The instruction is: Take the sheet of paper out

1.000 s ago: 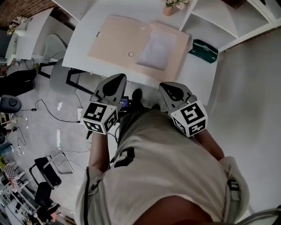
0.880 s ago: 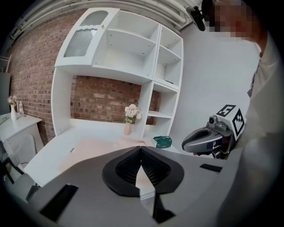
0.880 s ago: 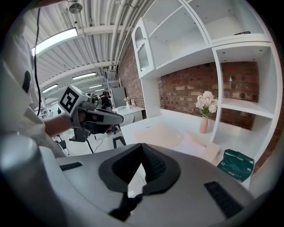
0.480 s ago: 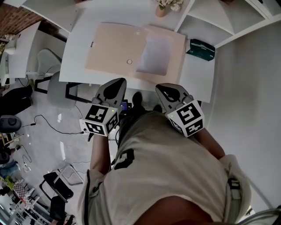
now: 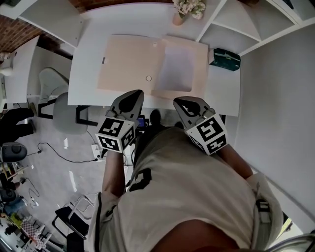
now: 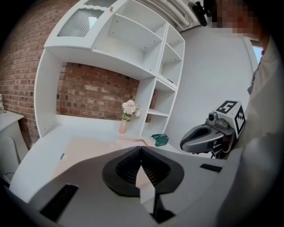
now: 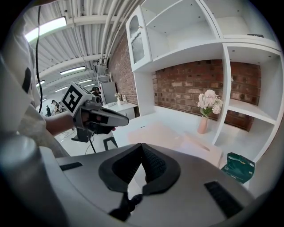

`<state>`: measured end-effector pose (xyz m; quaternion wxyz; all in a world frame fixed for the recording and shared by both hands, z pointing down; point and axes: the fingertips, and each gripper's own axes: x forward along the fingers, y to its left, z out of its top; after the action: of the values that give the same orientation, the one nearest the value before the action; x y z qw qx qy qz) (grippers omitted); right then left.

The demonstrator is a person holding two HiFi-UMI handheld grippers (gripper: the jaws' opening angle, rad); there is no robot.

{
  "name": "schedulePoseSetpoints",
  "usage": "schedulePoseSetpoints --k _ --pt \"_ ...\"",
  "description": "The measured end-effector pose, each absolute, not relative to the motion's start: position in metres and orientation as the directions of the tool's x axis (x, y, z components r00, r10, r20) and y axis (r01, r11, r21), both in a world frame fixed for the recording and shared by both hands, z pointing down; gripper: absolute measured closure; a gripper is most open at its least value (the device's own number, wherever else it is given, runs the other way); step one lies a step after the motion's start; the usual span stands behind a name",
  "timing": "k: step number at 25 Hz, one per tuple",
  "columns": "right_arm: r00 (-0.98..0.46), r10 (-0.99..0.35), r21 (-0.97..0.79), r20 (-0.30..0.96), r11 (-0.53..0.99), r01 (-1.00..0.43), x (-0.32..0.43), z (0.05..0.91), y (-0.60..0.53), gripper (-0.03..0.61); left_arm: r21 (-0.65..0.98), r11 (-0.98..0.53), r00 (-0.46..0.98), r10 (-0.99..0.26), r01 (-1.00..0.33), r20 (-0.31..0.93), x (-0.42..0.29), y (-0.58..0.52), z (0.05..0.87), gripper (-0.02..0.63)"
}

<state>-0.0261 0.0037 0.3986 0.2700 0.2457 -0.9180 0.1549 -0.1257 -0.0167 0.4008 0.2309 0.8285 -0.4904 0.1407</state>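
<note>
An open beige folder (image 5: 130, 66) lies flat on the white desk (image 5: 88, 59). On its right half rests a pale sheet of paper (image 5: 175, 69). My left gripper (image 5: 133, 94) hangs shut and empty just short of the desk's near edge, below the folder's left half. My right gripper (image 5: 180, 102) is shut and empty too, below the sheet. In the left gripper view the shut jaws (image 6: 141, 150) point at the folder (image 6: 84, 153), with the right gripper (image 6: 206, 137) beside them. In the right gripper view the jaws (image 7: 142, 148) face the folder (image 7: 162, 133).
A green box (image 5: 225, 58) sits at the desk's right end beside white shelving (image 5: 246, 24). A pink vase of flowers (image 5: 183, 10) stands behind the folder. A grey chair (image 5: 61, 101) and floor cables (image 5: 59, 140) are at the left. A brick wall (image 6: 97, 95) backs the desk.
Both grippers have moved forward toward the desk's near edge, staying shut. The desk and folder now lie closer beneath the head view.
</note>
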Motion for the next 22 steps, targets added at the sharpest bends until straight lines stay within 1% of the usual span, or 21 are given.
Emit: schedulePoseSetpoints --k 6,11,18,22 --pt "-0.703 -0.396 -0.131 0.591 0.812 -0.568 -0.043 0.399 -0.005 0.560 0.254 -0.452 0.518 -0.730 -0.855 0.446 -0.142 -0.038 0.404 0.598" --pt "-0.685 -0.394 -0.139 0.612 0.800 -0.584 -0.053 0.404 -0.005 0.560 0.291 -0.447 0.534 -0.712 -0.846 0.456 -0.152 -0.052 0.414 0.598" --pt "-0.697 -0.352 -0.164 0.625 0.813 -0.558 -0.056 0.410 -0.019 0.560 0.301 -0.401 0.501 -0.717 -0.865 0.485 -0.166 -0.078 0.419 0.598" --pt "-0.731 -0.299 -0.189 0.613 0.844 -0.503 -0.048 0.413 -0.039 0.560 0.266 -0.359 0.446 -0.709 -0.895 0.546 -0.170 -0.087 0.426 0.598"
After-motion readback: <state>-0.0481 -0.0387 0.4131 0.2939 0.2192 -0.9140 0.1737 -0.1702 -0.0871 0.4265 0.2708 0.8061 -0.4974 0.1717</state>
